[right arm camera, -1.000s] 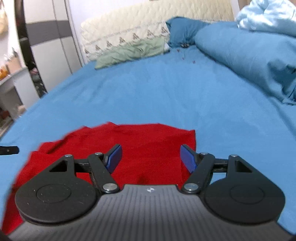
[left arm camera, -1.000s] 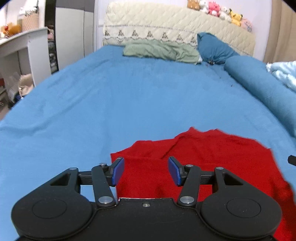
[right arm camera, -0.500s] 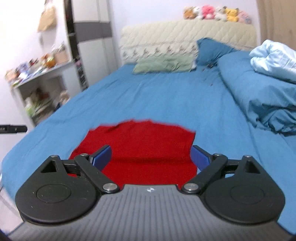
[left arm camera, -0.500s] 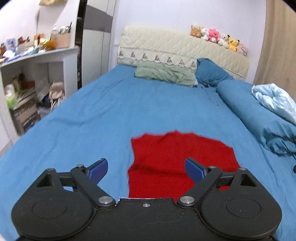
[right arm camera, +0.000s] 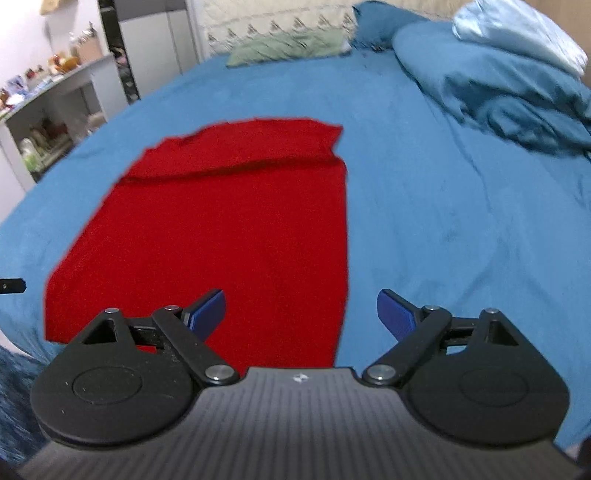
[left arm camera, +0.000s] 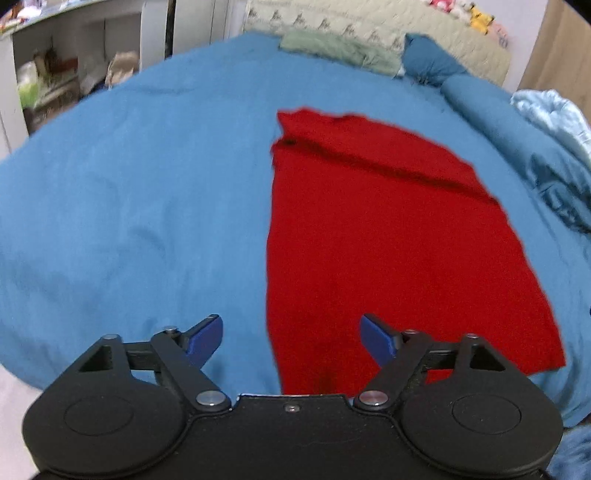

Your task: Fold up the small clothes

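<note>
A red garment (left arm camera: 388, 236) lies flat on the blue bed sheet (left arm camera: 147, 192), with a fold line across its far part. It also shows in the right wrist view (right arm camera: 229, 229). My left gripper (left arm camera: 291, 334) is open and empty, hovering above the garment's near left edge. My right gripper (right arm camera: 301, 312) is open and empty, above the garment's near right edge. Neither gripper touches the cloth.
A rolled blue duvet (right arm camera: 498, 88) with a light blue blanket (right arm camera: 517, 33) lies along the right side. A green cloth (left arm camera: 332, 48) and blue pillow (left arm camera: 428, 62) sit near the headboard. White shelves (right arm camera: 48, 122) stand left of the bed.
Both grippers opened wider and rose and pulled back, tilting down over the garment. The garment now lies longer and flatter, near edge under the grippers.
</note>
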Demonstrator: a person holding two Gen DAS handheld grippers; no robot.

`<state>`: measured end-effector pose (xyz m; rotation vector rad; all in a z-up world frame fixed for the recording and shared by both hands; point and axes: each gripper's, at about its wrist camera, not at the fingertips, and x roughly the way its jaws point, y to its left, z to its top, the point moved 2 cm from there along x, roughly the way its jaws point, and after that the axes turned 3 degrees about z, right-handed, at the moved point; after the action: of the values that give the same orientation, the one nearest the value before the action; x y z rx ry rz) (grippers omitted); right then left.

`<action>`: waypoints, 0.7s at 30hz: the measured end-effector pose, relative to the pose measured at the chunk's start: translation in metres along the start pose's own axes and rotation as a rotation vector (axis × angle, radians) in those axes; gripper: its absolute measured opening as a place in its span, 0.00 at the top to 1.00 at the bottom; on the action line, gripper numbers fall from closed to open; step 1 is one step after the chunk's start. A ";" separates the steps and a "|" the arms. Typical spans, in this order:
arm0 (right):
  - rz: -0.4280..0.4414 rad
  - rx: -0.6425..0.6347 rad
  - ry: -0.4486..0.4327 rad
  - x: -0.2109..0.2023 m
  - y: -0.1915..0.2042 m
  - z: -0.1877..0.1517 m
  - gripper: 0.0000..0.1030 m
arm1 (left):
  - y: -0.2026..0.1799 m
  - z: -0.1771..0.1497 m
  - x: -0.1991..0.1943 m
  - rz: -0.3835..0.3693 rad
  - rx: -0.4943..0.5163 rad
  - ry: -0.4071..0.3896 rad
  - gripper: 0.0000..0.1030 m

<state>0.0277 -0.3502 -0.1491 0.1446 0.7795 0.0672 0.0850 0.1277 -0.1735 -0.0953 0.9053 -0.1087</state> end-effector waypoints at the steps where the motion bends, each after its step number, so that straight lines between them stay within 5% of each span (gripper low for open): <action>1: -0.013 0.004 0.011 0.005 -0.001 -0.008 0.00 | 0.001 -0.008 0.004 -0.001 0.003 0.016 0.30; 7: -0.063 0.043 0.082 0.034 -0.007 -0.046 0.06 | -0.005 -0.021 0.031 -0.001 0.044 0.075 0.42; 10: -0.065 0.044 0.106 0.045 -0.005 -0.059 0.17 | -0.010 -0.023 0.040 -0.011 0.070 0.092 0.53; 16: -0.069 0.042 0.127 0.055 -0.003 -0.070 0.27 | -0.013 -0.029 0.050 -0.001 0.090 0.105 0.55; 21: -0.045 0.039 0.123 0.058 -0.003 -0.067 0.61 | -0.014 -0.028 0.053 0.000 0.090 0.127 0.88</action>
<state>0.0215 -0.3400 -0.2370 0.1609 0.9067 0.0180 0.0945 0.1060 -0.2299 -0.0046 1.0261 -0.1564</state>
